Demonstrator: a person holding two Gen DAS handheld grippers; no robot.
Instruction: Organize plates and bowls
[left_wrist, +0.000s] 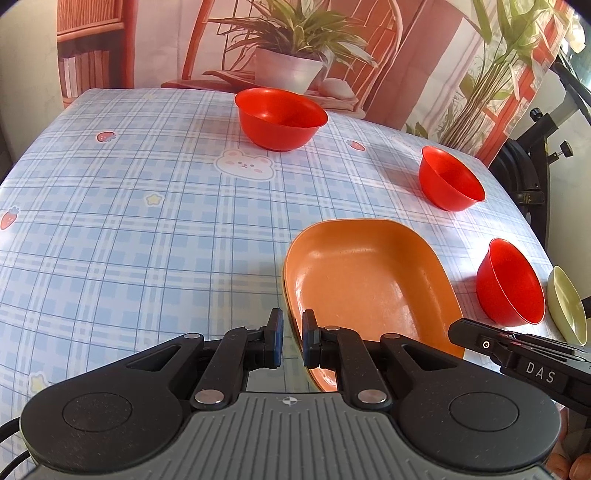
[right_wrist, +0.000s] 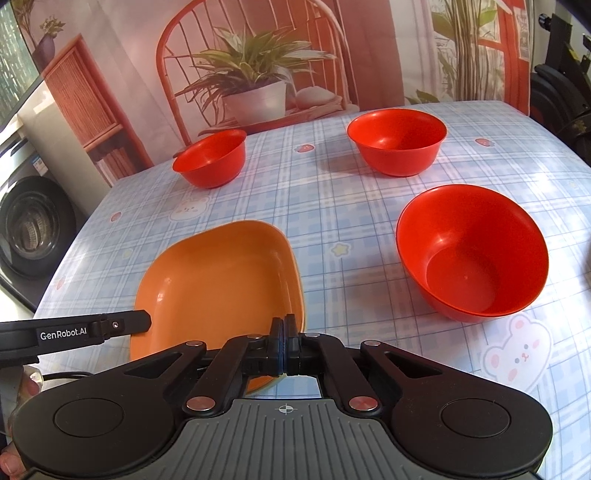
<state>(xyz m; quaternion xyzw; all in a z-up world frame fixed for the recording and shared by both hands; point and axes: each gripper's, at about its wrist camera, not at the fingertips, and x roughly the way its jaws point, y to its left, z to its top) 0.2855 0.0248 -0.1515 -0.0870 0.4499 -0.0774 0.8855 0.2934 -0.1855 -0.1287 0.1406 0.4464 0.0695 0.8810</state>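
An orange plate (left_wrist: 365, 284) lies on the checked tablecloth; it also shows in the right wrist view (right_wrist: 218, 284). Under its rim a yellow-green edge shows, so it seems to rest on another plate. My left gripper (left_wrist: 292, 341) is slightly open, its jaws on either side of the plate's near left rim. My right gripper (right_wrist: 284, 343) is shut on the plate's near right rim. Three red bowls stand upright: a far one (left_wrist: 280, 118) (right_wrist: 210, 158), a middle one (left_wrist: 448, 179) (right_wrist: 397, 142) and a near one (left_wrist: 509, 282) (right_wrist: 471, 251).
A pale yellow dish (left_wrist: 567, 306) lies at the right table edge beyond the near bowl. A printed backdrop (right_wrist: 258, 66) with chair and plant hangs behind the table. A washing machine (right_wrist: 29, 225) stands left of the table, black stands (left_wrist: 535, 147) to the right.
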